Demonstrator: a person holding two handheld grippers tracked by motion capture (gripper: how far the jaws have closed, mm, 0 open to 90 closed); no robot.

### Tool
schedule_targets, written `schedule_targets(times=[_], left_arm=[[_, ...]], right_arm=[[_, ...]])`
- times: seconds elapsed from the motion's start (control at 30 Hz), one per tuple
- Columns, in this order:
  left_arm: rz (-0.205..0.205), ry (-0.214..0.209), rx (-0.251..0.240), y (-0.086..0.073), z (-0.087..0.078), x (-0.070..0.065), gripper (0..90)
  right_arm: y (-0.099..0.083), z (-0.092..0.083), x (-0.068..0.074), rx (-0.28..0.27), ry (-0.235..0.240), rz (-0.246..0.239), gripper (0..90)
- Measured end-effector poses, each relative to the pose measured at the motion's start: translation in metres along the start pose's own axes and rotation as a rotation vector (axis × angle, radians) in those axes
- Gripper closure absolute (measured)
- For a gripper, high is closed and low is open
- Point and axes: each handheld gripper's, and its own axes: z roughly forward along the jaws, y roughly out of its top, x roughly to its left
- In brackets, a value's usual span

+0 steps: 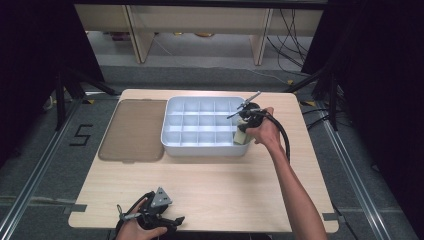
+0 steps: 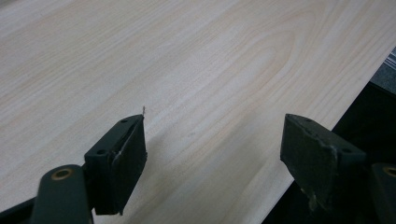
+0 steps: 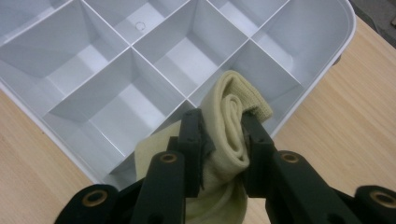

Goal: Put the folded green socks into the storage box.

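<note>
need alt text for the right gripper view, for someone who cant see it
The right gripper, its two black jaws rising from the bottom, is shut on a rolled cream sock held over a corner compartment of a white divided tray. The other compartments in sight look empty, and the tray sits on a light wooden table.

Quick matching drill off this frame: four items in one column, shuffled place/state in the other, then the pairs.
Items:
1. rolled cream sock
2. left claw
3. white divided tray
4. brown lid

Places/states:
A. flat on the table, left of the tray
B. open over bare wood at the near table edge
C. pinched in the right claw above a corner compartment
D. mid-table, compartments in view empty

Pairs: 1-C, 2-B, 3-D, 4-A
</note>
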Motion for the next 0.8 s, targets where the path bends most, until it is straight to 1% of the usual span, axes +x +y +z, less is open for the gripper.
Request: schedule_targets(times=[0.03,0.07,0.13,0.2,0.23,0.27,0.33,0.4,0.43,0.47,0.6,0.63,0.67,0.7,0.73,0.77,0.8], left_arm=[[0.005,0.000,0.001,0.000,0.000,0.000,22.0],[0.006,0.000,0.000,0.000,0.000,0.001,22.1],[0.005,-0.009,-0.002,0.000,0.000,0.000,22.0],[0.006,-0.008,-0.002,0.000,0.000,0.000,22.0],[0.003,0.001,0.002,0.000,0.000,0.001,22.0],[-0.002,0.002,0.001,0.000,0.000,0.000,22.1],[-0.002,0.002,0.000,0.000,0.000,0.000,22.1],[-0.001,0.001,0.000,0.000,0.000,0.000,22.0],[-0.002,0.003,0.001,0.000,0.000,0.000,22.0],[0.000,0.002,0.003,0.000,0.000,0.001,22.0],[-0.002,0.002,0.000,0.000,0.000,0.001,22.1],[-0.022,-0.009,-0.003,-0.001,0.000,0.000,22.0],[-0.018,-0.001,-0.001,-0.001,0.000,0.000,22.0],[-0.016,-0.002,-0.004,-0.001,0.000,0.000,22.1],[0.004,-0.010,-0.001,0.000,-0.001,0.001,22.1],[-0.013,-0.001,0.000,0.000,0.000,0.000,22.0],[-0.021,-0.003,-0.002,-0.001,0.001,0.000,22.0]], right_arm=[[0.000,0.000,0.001,-0.002,-0.001,-0.008,74.2],[0.000,0.001,0.001,0.002,0.002,-0.001,74.2],[-0.001,0.003,0.002,0.000,0.001,-0.008,74.2],[-0.002,0.004,0.002,0.004,0.002,-0.014,74.2],[-0.004,0.006,0.003,0.003,0.005,-0.013,74.2],[-0.005,0.007,0.003,0.005,0.005,-0.006,74.2],[-0.007,0.010,0.003,0.012,0.008,-0.016,74.2],[-0.007,0.011,0.004,0.014,0.012,-0.011,74.2],[-0.007,0.013,0.004,0.012,0.012,-0.022,74.2],[-0.007,0.014,0.004,0.016,0.014,-0.017,74.2],[-0.008,0.019,0.007,0.034,0.018,-0.026,74.2],[-0.008,0.020,0.008,0.040,0.017,-0.021,74.2],[-0.009,0.021,0.008,0.039,0.019,-0.026,74.2],[-0.009,0.022,0.008,0.044,0.020,-0.026,74.2],[-0.009,0.023,0.009,0.050,0.023,-0.028,74.2],[-0.010,0.024,0.009,0.051,0.025,-0.024,74.2],[-0.010,0.026,0.009,0.052,0.029,-0.023,74.3]])
